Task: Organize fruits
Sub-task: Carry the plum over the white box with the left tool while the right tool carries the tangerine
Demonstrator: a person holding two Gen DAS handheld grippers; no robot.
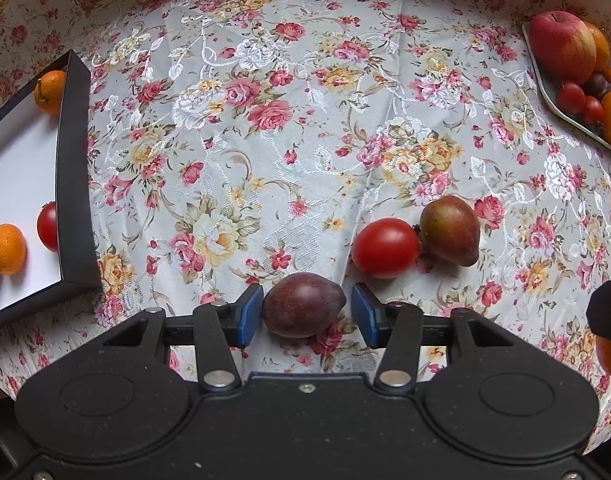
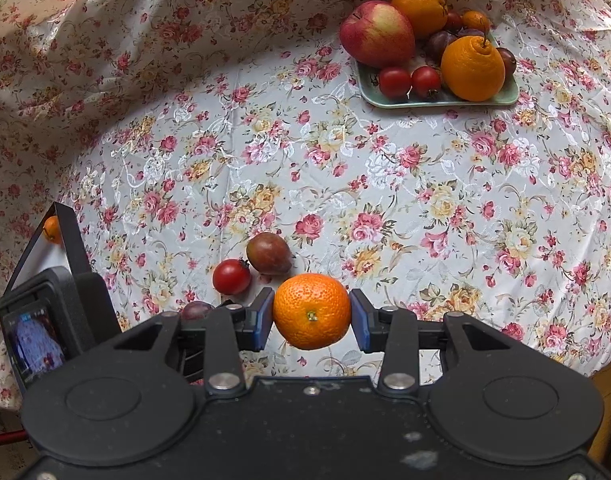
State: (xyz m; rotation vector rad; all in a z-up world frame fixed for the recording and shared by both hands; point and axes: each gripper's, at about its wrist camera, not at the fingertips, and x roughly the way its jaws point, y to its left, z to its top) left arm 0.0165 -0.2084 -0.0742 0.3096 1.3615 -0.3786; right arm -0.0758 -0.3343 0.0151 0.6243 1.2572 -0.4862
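Straddling a plum (image 1: 303, 310) with left fingers (image 1: 250, 314) apart, right fingers (image 2: 262, 318) clamping a mandarin (image 2: 311, 311) — tomato (image 1: 385, 247) just beyond

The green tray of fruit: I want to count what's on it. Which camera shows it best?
The right wrist view: the green tray sits whole at upper right, its apple and oranges all visible. The left wrist view catches only part of the tray, cut off by the right edge.

Box (image 1: 71, 168) left, tray (image 2: 437, 98) far right, tomato (image 1: 385, 247) between
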